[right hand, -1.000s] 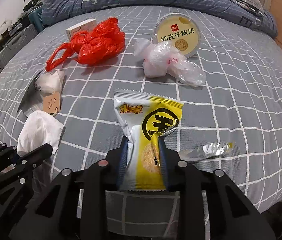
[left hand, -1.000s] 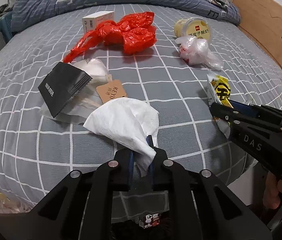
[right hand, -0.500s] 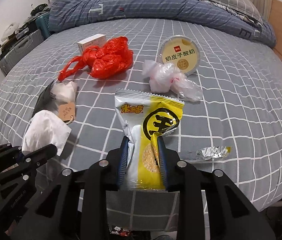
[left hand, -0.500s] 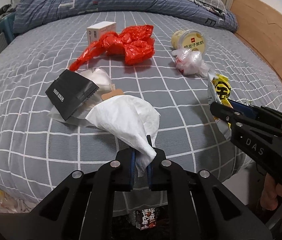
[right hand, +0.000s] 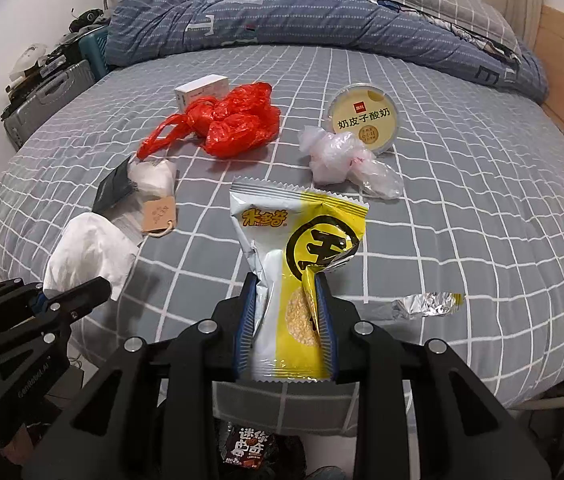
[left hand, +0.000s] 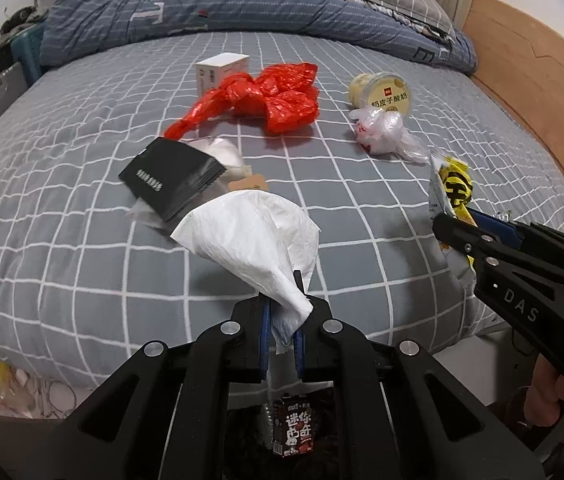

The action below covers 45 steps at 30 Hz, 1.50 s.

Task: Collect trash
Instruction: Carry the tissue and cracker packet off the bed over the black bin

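Pinching a bunched corner of the white tissue (left hand: 250, 236), the left claw (left hand: 282, 320) is clamped tight on it, and the sheet is fanning out limp above the near edge of the bed (left hand: 82, 264). The right claw (right hand: 285, 312) is gripping the yellow snack wrapper (right hand: 301, 248) by its lower half, jaws pressed on both sides. Both pieces are looking light and floppy; the wrapper's film is probably slick, so a hold across its crimped seam is seeming safest. Farther out, the red plastic bag (left hand: 270, 100), clear plastic bag (left hand: 385, 132), yogurt cup (left hand: 381, 94), black packet (left hand: 170, 180), white box (left hand: 222, 72) and foil scrap (right hand: 425, 305) are lying on the bed.
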Motion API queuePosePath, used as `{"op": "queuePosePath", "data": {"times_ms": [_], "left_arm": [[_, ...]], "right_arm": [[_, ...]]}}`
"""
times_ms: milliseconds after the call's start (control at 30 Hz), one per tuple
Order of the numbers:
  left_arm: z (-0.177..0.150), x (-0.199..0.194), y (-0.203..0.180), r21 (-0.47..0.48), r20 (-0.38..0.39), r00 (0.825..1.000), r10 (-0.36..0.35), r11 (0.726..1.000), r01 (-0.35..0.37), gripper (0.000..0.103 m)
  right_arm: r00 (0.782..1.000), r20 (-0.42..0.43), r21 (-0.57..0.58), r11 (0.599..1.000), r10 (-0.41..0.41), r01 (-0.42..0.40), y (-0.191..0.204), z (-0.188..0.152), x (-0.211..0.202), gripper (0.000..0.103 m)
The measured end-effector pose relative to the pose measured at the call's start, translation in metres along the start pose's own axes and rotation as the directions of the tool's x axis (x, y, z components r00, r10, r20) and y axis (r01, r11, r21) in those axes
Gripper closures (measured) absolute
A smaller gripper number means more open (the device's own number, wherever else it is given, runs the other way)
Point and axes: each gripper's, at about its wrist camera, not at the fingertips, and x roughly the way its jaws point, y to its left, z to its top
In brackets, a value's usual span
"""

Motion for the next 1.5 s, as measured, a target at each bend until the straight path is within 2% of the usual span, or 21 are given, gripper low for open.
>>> {"op": "queuePosePath", "data": {"times_ms": [400, 867, 1500], "left_arm": [[-0.025, -0.022, 0.002, -0.023, 0.012, 1.000, 0.010, 1.000, -0.009, 0.095], [-0.063, -0.038, 0.003, -0.043, -0.018, 1.000, 0.016, 0.999, -0.016, 0.095], [-0.129, -0.054, 0.005, -0.068, -0.085, 0.996, 0.028, 0.997, -0.034, 0.095]], "right_arm": [[1.000, -0.012, -0.003, 1.000, 0.008, -0.008, 0.014, -0.033, -0.025, 0.076], [1.000, -0.022, 0.009, 1.000, 0.016, -0.016, 0.025, -0.065, -0.048, 0.076], [0.996, -0.088, -0.049, 0.999, 0.003, -0.007, 0.042, -0.126, -0.065, 0.076]]}}
